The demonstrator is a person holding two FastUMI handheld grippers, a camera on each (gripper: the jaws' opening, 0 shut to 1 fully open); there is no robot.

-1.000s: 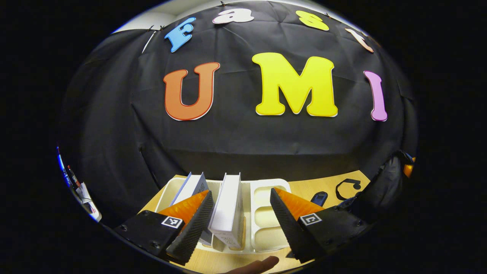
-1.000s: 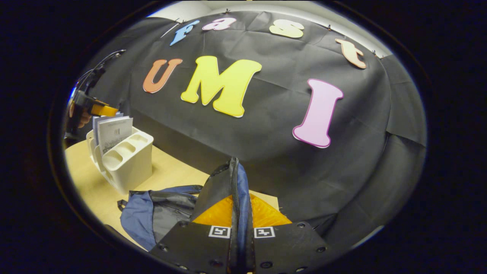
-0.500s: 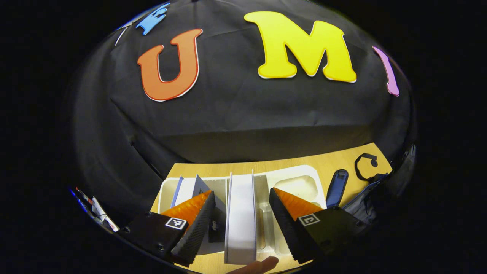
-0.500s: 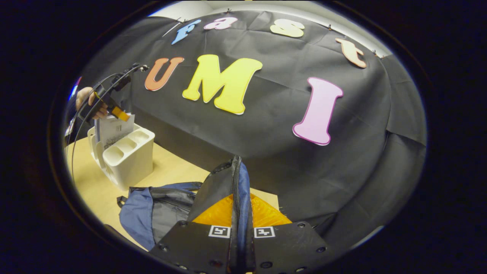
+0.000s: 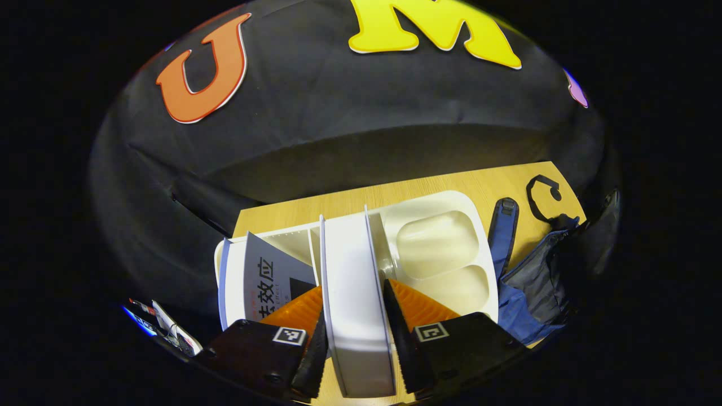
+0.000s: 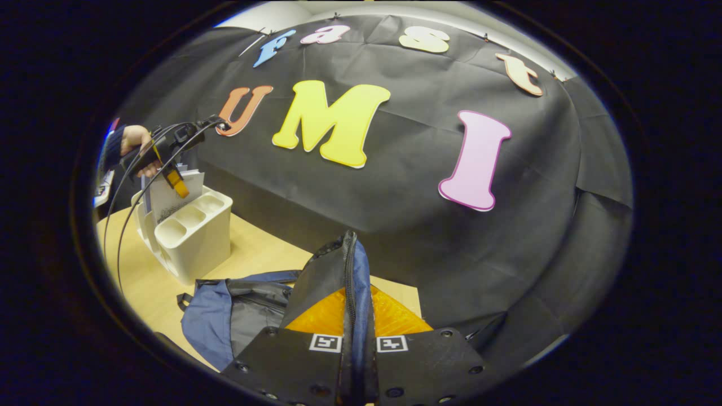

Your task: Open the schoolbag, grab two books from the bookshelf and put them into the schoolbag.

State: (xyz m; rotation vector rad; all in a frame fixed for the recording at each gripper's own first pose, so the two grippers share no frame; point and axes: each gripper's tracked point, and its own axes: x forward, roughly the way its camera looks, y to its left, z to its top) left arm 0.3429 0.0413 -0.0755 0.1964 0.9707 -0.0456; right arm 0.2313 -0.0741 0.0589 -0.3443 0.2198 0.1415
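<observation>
At nine o'clock in the right gripper view we see our left gripper (image 6: 175, 183) reaching down from a hand (image 6: 134, 141) into the white bookshelf (image 6: 194, 239), which stands on the wooden table (image 6: 256, 256) near the schoolbag (image 6: 225, 318). From the left gripper view, a grey-covered book (image 5: 265, 273) leans in the slot at nine o'clock, and just right of it the white book (image 5: 352, 293) stands upright between our left gripper's (image 5: 354, 332) fingers. Both fingers press its covers, so we judge the grip made and the book ready to lift. Its top edge faces the camera and its long edge runs from six toward twelve o'clock, in line with the fingers, which should let it slide straight out of the slot. At three o'clock lie the shelf's two empty cups, then a blue strap (image 5: 502, 237) and the bag's dark cloth. In the right gripper view, our right gripper (image 6: 356, 316) is clamped on the schoolbag's zippered rim at six o'clock, holding it raised; we take this as keeping the mouth open for the books. The bag's body sags toward eight o'clock.
</observation>
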